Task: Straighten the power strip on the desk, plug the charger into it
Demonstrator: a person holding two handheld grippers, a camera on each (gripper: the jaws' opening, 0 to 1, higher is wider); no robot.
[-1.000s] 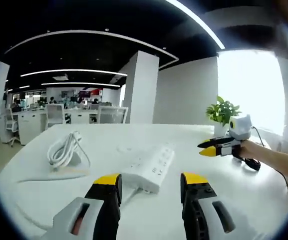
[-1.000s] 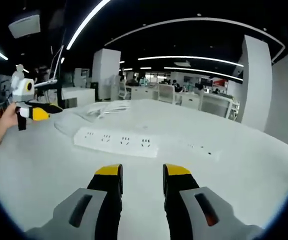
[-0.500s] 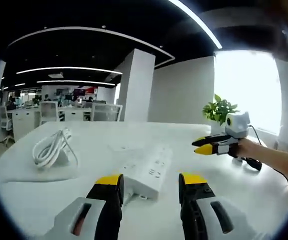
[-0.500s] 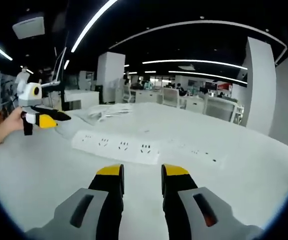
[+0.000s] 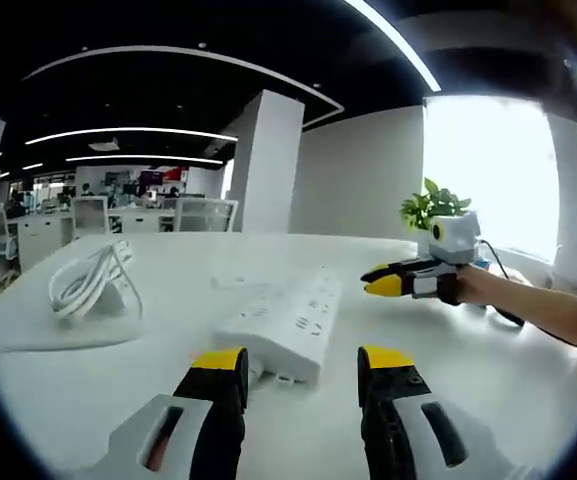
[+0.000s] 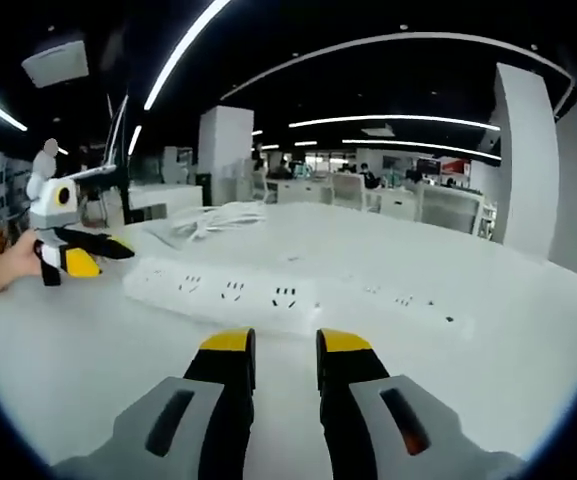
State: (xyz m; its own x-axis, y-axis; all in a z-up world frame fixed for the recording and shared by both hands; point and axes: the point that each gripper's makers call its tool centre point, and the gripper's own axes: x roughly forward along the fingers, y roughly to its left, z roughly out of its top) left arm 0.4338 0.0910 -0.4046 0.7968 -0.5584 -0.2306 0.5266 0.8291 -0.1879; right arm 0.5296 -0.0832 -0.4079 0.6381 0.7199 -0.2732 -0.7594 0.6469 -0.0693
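Note:
A long white power strip [image 5: 286, 322] lies at an angle on the white desk [image 5: 488, 400], its near end just beyond my left gripper [image 5: 303, 365], which is open and empty. In the right gripper view the power strip [image 6: 230, 291] runs crosswise, sockets up, right in front of my right gripper [image 6: 286, 345], whose jaws stand a narrow gap apart with nothing between them. The charger, a coiled white cable [image 5: 83, 283], rests at the far left; the same coiled cable [image 6: 216, 214] lies beyond the strip. The right gripper [image 5: 393, 282] hovers beside the strip's far end. The left gripper [image 6: 86, 258] hovers left of the strip.
A potted plant [image 5: 430, 208] stands at the desk's far right by a bright window. A dark cable [image 5: 498, 315] trails behind the hand there. A flat white panel with small holes [image 6: 413, 303] lies right of the strip. Office desks and chairs stand in the background.
Both cameras have come closer to the power strip. My right gripper has shifted toward the strip's far end and its jaws have narrowed slightly. The strip and cable lie as before.

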